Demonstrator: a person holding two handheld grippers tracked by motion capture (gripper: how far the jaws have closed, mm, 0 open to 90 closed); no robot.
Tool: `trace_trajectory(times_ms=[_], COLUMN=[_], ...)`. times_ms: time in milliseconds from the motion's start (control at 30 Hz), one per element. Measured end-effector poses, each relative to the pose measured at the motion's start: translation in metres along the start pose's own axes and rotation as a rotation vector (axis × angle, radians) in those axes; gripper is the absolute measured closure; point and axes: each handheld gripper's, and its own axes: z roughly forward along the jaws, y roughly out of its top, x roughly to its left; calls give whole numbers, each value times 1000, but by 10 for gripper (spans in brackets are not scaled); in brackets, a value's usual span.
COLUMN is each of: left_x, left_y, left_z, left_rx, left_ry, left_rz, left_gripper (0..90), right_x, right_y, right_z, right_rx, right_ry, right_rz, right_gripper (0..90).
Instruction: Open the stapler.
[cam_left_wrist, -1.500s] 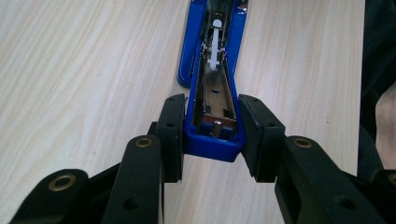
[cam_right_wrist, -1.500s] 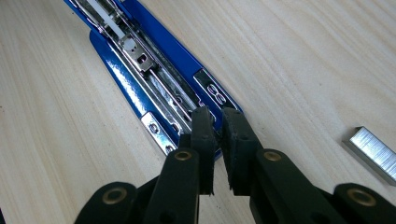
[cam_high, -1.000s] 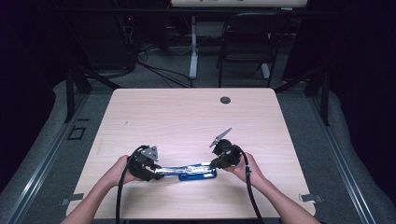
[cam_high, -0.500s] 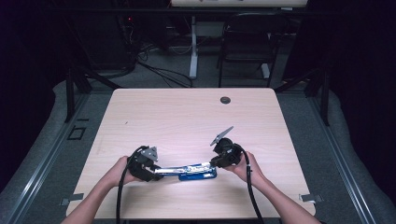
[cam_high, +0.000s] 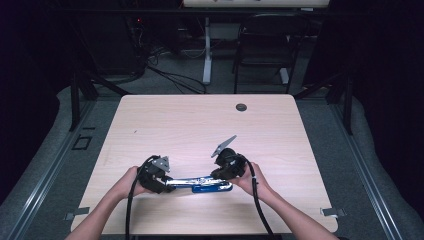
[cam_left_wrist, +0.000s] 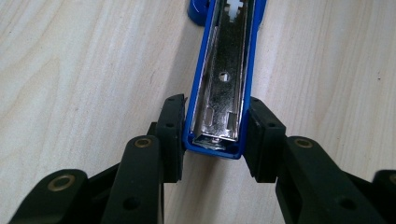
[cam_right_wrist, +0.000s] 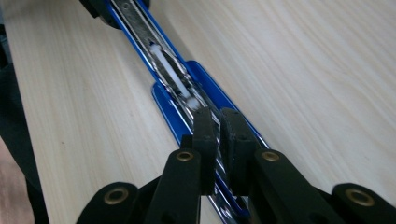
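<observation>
Left gripper view, glossy blue stapler (cam_left_wrist: 224, 79), chrome channel

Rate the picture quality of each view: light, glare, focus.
High view: dark surroundings, table evenly lit, stapler small and soft. Left gripper view: bright and sharp, mild glare on the stapler's metal channel. Right gripper view: the right claw is sharp, the stapler's far end blurs, and its metal glints.

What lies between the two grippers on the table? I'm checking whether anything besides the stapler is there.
In the high view, the opened blue stapler spans the stretch from the left gripper to the right gripper; nothing else lies there.
</observation>
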Motion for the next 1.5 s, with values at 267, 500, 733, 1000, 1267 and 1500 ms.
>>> trace_trajectory(times_ms=[267,500,733,1000,1267,1500], left_x=[0,1,-1,-2,-6,-5], left_y=[0,-1,0,-4,0,-2], left_z=[0,0,-2,-17,-16,-13], left_rx=[-2,-2,-3,-54,-96,-108], left_ry=[-3,-4,2,24,59,43], left_rz=[-3,-3,-18,-26,2,2], left_gripper=[637,636,624,564,694,695], right_x=[15,21,19,20,20,18], right_y=[22,28,26,25,25,25], right_z=[27,45,45,45,45,45], right_rx=[-8,4,-11,-14,-14,-13], right_ry=[51,57,59,59,57,55], right_rz=[-35,-49,-45,-42,-42,-41], right_gripper=[866,879,897,897,899,895])
